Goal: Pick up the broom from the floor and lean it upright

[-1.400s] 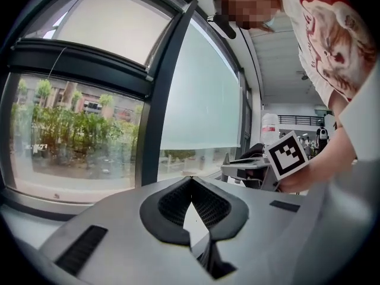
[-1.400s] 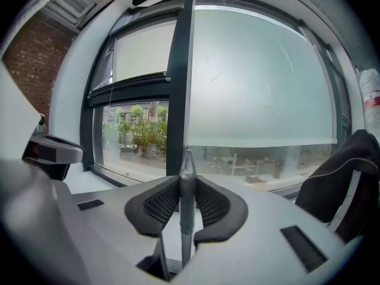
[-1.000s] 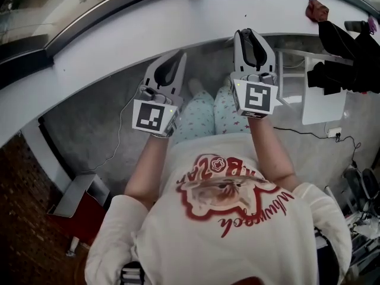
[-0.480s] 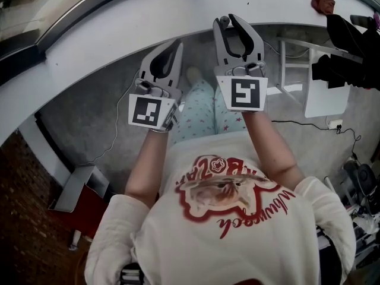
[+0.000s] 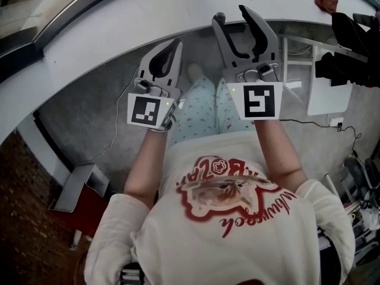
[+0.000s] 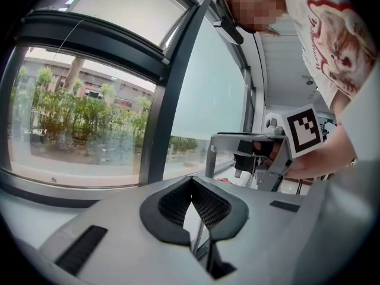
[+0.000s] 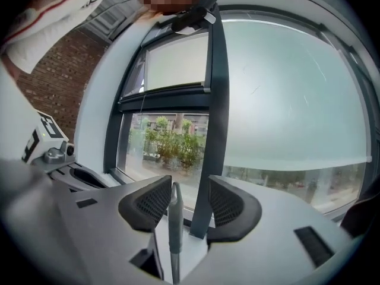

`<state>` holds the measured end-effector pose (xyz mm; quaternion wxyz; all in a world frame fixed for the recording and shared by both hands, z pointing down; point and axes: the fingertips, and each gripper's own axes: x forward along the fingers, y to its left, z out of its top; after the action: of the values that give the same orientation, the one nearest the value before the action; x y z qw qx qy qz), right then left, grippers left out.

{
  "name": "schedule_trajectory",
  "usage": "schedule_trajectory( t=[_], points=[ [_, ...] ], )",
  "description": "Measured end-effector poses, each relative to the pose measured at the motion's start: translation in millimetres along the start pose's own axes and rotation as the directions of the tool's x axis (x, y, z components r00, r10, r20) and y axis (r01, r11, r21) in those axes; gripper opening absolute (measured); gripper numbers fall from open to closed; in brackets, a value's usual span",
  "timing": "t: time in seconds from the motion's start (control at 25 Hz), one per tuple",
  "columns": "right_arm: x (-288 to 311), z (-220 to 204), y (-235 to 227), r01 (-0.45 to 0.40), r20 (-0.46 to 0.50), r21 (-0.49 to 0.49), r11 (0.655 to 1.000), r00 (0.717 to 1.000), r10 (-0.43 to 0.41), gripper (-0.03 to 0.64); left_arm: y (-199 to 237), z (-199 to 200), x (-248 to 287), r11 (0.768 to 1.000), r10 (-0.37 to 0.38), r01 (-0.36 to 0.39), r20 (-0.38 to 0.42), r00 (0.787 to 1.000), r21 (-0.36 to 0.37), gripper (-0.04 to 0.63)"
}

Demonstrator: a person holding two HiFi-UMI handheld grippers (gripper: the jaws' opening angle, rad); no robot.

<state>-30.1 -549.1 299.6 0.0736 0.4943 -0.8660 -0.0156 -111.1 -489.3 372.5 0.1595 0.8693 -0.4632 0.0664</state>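
- at the far left, a red flat-sided thing (image 5: 89, 214) sits on the grey floor (image 5: 89, 120), below the curved white window ledge (image 5: 107, 25).
- my left gripper (image 5: 176, 44) is held out toward the ledge. its jaws are closed tip to tip, with nothing between them.
- the slim grey broom handle (image 7: 174, 230) stands upright between the jaws of my right gripper (image 5: 231, 15), just beside the left-hand pad. i cannot tell whether it touches the pad.
- the handle's top comes up about level with the pad tips, and the dark window post (image 7: 217, 117) rises just behind it.
- the right gripper's jaws have just been opening and stand wide apart, gripping nothing.
- further right, a white metal rack (image 5: 323, 100) stands on the floor, with dark clothing (image 5: 350, 58) hanging above it.
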Motion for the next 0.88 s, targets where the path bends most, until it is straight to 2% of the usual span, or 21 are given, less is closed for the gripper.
schedule_trajectory(
  t=[0.24,0.6,0.88],
  points=[
    [3,20,15,-0.037,0.044,-0.024,0.999,0.998,0.038,0.186,1,3,3,1.000,-0.014,0.014,0.014,1.000,0.001,0.020],
    [4,-4,9,-0.027,-0.019,0.011,1.000,0.999,0.027,0.186,22,-2,6,1.000,0.012,-0.012,0.015,1.000,-0.011,0.020],
    [-4,-5,6,-0.020,-0.030,0.052,0.998,0.999,0.021,0.186,21,4,-1,1.000,0.017,-0.017,0.027,0.999,-0.022,0.020]
  ],
)
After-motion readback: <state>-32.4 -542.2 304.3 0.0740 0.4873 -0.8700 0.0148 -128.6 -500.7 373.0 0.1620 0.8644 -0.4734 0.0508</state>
